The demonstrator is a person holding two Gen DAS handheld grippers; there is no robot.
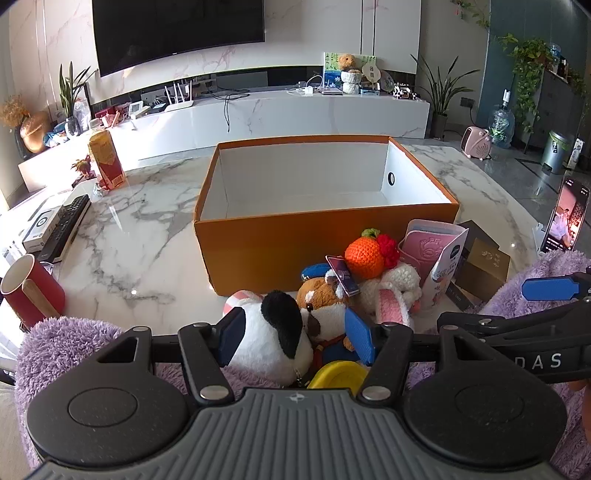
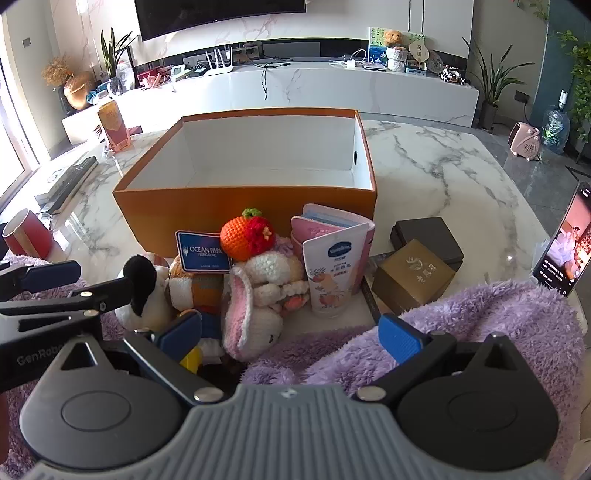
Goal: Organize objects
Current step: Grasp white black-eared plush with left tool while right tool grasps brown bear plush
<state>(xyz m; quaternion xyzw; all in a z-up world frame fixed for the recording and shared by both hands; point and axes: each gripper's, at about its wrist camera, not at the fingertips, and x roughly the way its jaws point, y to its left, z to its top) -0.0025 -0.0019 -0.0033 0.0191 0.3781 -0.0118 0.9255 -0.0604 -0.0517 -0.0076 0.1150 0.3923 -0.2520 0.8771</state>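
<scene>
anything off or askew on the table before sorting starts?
Nothing spilled or damaged. The orange box stands square and empty. The toys are heaped: the crochet orange sits atop the crochet bunny, which lies tipped on its side. The cream tube leans against the pink pouch.

Marble-walled room (image 1: 303, 33), wall television (image 1: 177, 26), white low cabinet (image 1: 295, 114), sunlit.

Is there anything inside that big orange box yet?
No, the orange box shows only its bare white interior; the toys sit outside in front.
</scene>
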